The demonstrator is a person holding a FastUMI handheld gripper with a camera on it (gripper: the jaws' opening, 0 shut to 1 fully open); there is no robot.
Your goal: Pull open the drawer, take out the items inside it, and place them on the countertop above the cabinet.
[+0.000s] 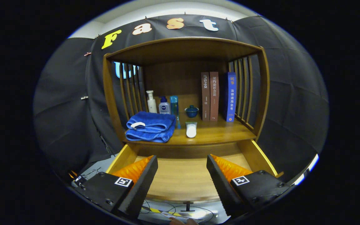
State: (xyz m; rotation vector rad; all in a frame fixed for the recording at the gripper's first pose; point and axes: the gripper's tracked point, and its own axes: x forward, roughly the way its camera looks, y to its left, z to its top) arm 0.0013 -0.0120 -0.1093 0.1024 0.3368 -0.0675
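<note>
Above pulled-out drawer (183, 178), hand-held gripper (182, 165) open, seemingly empty.

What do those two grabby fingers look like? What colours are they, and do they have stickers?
The gripper has two wedge-shaped fingers with black, foam-like inner pads and ridged orange backs. Each finger sits on a black block fastened with small screws. Each block carries a small square black-and-white marker, like a tiny pixel sticker. The fingers stand wide apart, open, over the pulled-out wooden drawer.
</note>
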